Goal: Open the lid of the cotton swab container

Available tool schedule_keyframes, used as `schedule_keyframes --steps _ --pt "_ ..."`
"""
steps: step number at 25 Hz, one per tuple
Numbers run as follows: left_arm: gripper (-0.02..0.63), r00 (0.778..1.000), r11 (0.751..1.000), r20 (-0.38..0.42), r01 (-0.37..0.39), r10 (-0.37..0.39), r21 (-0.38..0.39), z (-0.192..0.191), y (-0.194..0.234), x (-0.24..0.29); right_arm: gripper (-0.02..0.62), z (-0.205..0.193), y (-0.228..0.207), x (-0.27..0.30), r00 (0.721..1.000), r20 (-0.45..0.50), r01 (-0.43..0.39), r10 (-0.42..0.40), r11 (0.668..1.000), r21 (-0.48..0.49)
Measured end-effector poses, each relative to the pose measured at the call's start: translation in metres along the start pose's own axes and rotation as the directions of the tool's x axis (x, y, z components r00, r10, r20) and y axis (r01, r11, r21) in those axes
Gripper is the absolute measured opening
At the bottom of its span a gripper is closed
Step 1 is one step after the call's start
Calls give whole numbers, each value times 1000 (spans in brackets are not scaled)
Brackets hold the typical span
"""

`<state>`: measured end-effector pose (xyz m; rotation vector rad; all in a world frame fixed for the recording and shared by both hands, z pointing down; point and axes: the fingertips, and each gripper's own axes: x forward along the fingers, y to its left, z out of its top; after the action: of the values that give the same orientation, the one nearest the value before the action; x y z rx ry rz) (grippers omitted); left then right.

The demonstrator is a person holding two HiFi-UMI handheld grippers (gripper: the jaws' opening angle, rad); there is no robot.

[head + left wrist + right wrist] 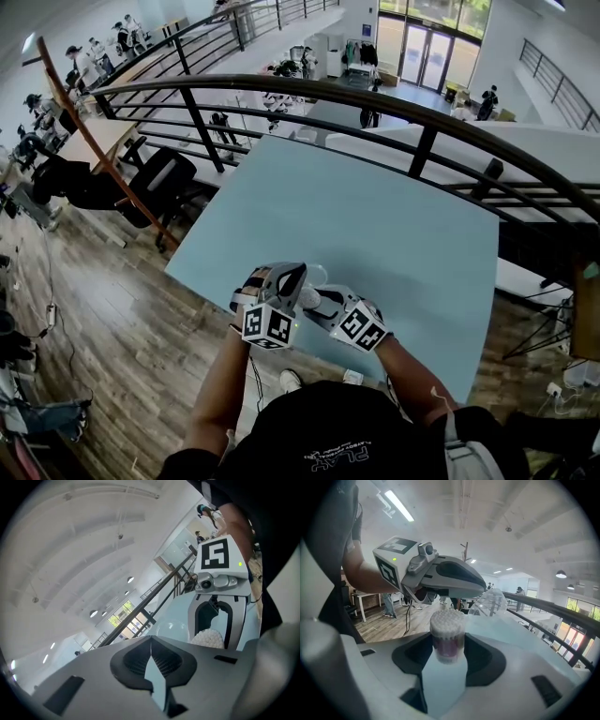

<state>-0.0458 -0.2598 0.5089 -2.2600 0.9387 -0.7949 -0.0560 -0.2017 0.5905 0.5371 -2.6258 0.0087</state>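
The cotton swab container (447,637), a small clear tub packed with white swab heads, sits upright between the jaws of my right gripper (446,645), which is shut on it. Its top is uncovered; the swab heads (208,638) show bare in the left gripper view. The clear domed lid (490,603) is off the tub and hangs at the tip of my left gripper (480,591), whose jaws are shut on its edge. In the left gripper view the lid (171,629) lies just past my left gripper (151,639). Both grippers meet low over the table's near edge (300,292).
The light blue table (375,225) stretches away from the grippers. A dark curved railing (422,122) runs behind it. Wooden floor, a black chair (155,183) and desks with people lie to the left, below.
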Motion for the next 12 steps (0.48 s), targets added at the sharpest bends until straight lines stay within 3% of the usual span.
schedule_keyframes --steps 4,7,9,12 --pt "14 999 987 35 -7 13 -159 -5 9 -10 218 -5 -10 -2 999 1 38 -38 999 37" --pt "14 997 957 51 -38 55 -288 -16 16 -22 218 -5 -19 -4 996 7 91 -92 994 68" --pt "14 994 921 63 -62 93 -384 -23 20 -29 218 -4 -27 -6 991 18 134 -136 988 82" --pt "15 985 847 64 -101 157 -522 -35 23 -37 218 -1 -37 -12 978 37 203 -207 975 87"
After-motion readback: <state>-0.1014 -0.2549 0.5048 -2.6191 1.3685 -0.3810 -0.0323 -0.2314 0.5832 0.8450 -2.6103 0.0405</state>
